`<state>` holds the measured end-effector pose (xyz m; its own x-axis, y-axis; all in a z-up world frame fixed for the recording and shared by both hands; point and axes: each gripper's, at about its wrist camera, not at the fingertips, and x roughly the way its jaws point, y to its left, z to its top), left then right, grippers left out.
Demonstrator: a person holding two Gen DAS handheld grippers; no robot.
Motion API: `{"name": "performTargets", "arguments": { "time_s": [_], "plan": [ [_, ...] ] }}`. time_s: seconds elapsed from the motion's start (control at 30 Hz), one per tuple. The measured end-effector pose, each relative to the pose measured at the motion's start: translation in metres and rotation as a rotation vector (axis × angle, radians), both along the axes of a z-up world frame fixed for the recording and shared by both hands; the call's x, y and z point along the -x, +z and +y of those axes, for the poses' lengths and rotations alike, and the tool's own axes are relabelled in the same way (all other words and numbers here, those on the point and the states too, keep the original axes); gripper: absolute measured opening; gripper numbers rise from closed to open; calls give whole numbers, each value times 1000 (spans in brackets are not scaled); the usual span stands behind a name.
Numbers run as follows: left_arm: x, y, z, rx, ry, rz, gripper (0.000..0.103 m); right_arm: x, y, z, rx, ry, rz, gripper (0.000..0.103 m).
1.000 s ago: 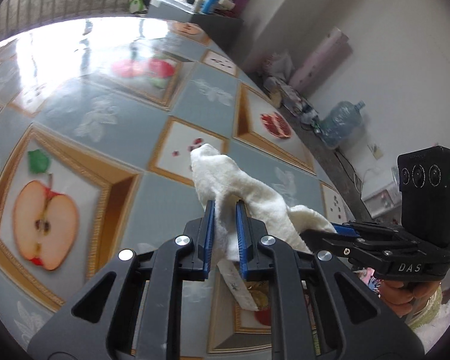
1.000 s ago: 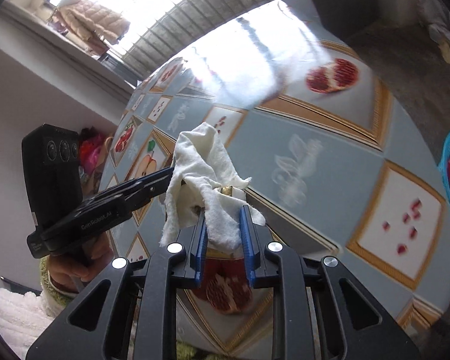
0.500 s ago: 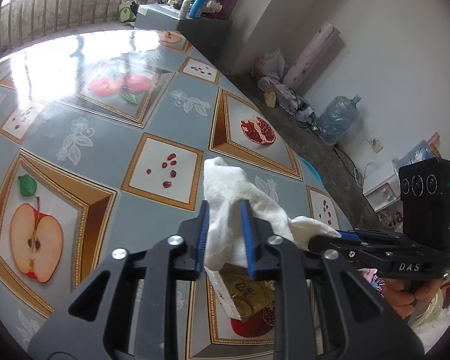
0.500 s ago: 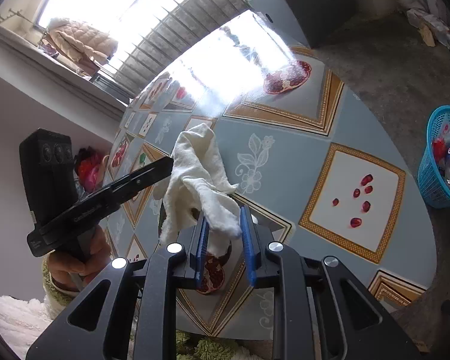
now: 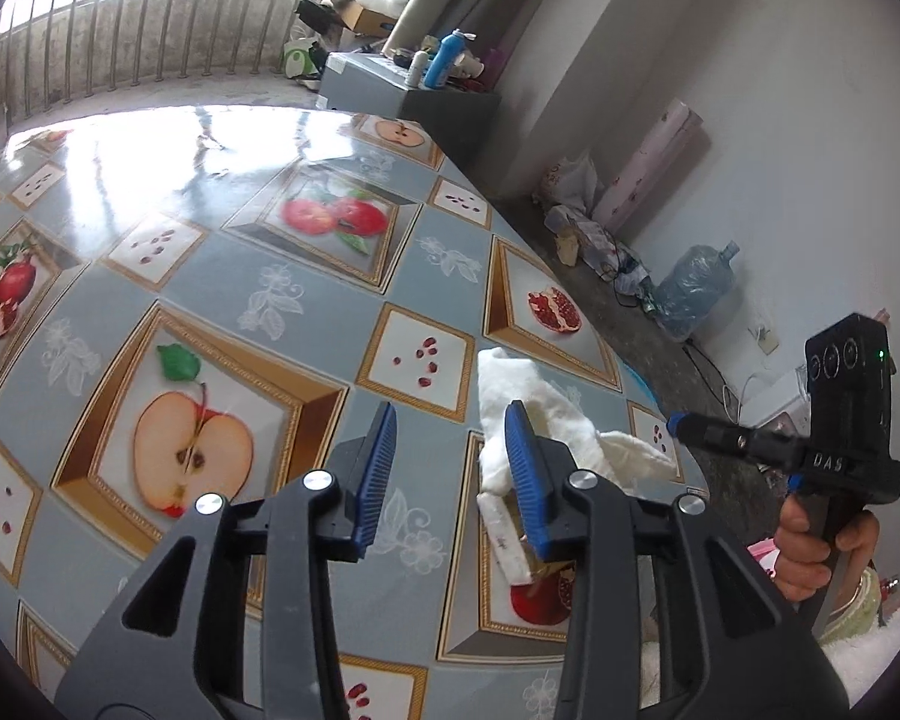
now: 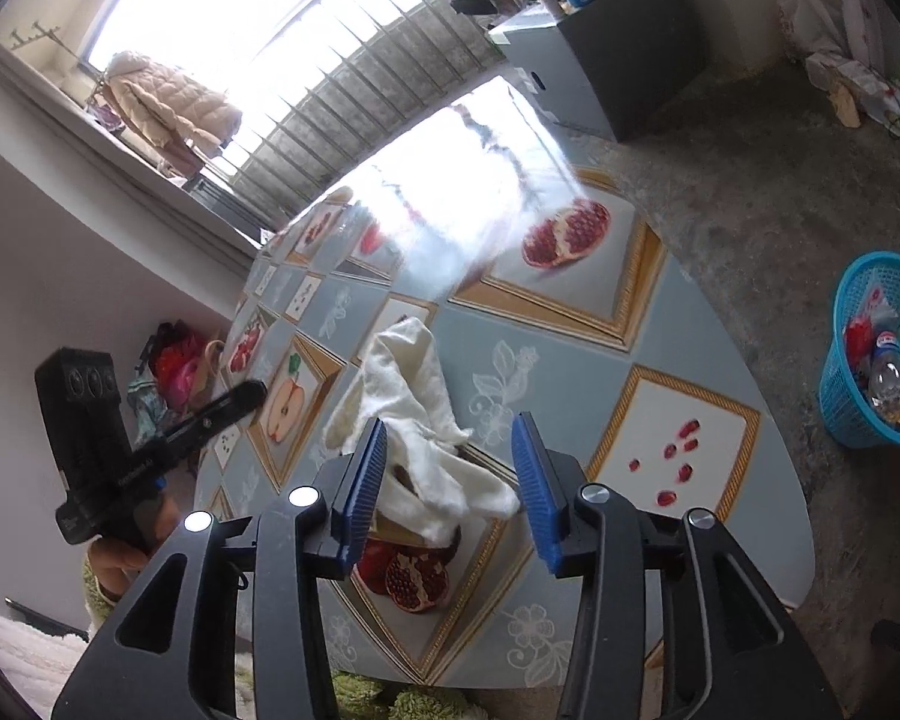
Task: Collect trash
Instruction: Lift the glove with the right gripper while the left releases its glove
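Right wrist view: the right gripper (image 6: 453,468) has just been opening, its jaws now apart over the white cloth (image 6: 426,420), which lies crumpled on the table (image 6: 720,540) between and ahead of them, pads off it. Well to its right, on the floor, stands a blue basket (image 6: 840,414) holding a plastic bottle (image 6: 887,375) and assorted wrappers. In the left wrist view the left gripper (image 5: 450,462) has likewise just been opening; the cloth lies beyond its right finger, over a gold packet (image 5: 546,570), nothing between its pads.
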<state>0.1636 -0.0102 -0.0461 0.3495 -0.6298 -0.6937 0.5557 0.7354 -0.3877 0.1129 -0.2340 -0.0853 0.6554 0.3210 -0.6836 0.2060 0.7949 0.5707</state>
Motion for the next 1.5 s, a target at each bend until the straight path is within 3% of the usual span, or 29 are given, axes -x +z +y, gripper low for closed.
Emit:
{"name": "performTargets", "arguments": {
  "time_s": [0.2, 0.53, 0.57, 0.7, 1.1, 1.33, 1.5],
  "plan": [
    [4, -16, 9, -7, 0, 48, 32, -26, 2, 14, -12, 76, 4, 45],
    [2, -39, -16, 4, -68, 103, 15, -61, -19, 40, 0, 157, 83, 44],
    [2, -40, -19, 3, -75, 102, 15, -61, -18, 43, 17, 158, 87, 42],
    [1, -40, -24, 1, -83, 97, 14, -60, -17, 43, 52, 150, 81, 13],
    [1, -32, -34, -23, -85, 69, 14, -2, 22, -10, 33, 7, -85, 8],
    [0, -35, -47, -73, -83, 26, 14, 44, -2, -13, 19, 39, 53, 8],
    [2, -47, -50, -87, -94, 93, 14, 49, -31, 6, -57, 83, 105, 8]
  ]
}}
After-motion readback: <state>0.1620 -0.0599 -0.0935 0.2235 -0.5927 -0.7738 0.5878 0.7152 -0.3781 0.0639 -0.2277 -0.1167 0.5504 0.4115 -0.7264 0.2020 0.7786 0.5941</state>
